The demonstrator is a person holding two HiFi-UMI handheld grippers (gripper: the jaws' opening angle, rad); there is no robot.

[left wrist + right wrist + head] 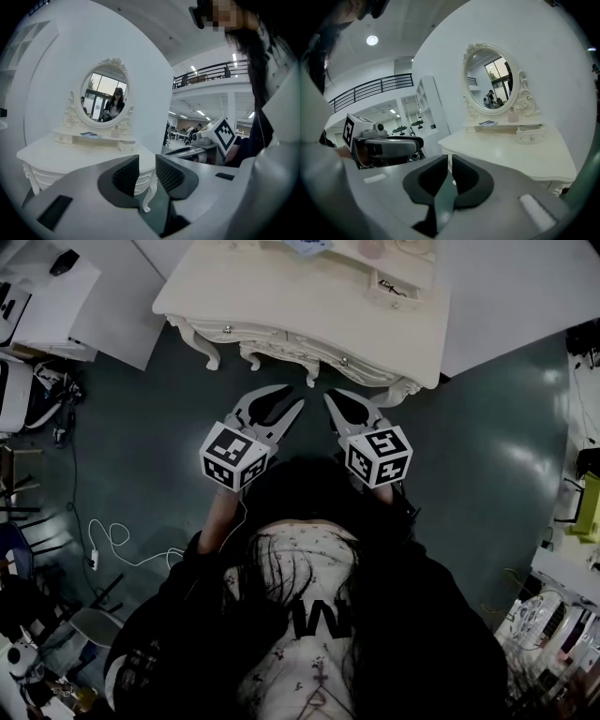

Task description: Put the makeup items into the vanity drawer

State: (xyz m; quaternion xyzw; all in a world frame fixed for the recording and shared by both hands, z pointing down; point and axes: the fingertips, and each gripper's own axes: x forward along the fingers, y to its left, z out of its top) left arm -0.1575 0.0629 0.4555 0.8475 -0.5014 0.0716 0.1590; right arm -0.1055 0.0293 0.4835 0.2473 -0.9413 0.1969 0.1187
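The cream vanity (pixel 281 306) stands at the top of the head view, its front drawers closed, with small knobs (pixel 226 330). On its upper shelf lie a blue flat item (pixel 487 123) and a pink bottle (pixel 513 115), below the oval mirror (pixel 490 79). A small shelf drawer (pixel 392 287) is pulled open with something dark inside. My left gripper (pixel 295 396) (pixel 147 171) hovers just short of the vanity's front, open by a narrow gap and empty. My right gripper (pixel 334 396) (pixel 450 168) hangs beside it, shut on nothing.
Dark green floor (pixel 469 456) surrounds the vanity. White cables (pixel 112 540) and equipment lie on the floor at the left. Cluttered shelving (pixel 562 615) stands at the right. White panels (pixel 525 287) back the vanity. My own body fills the lower middle of the head view.
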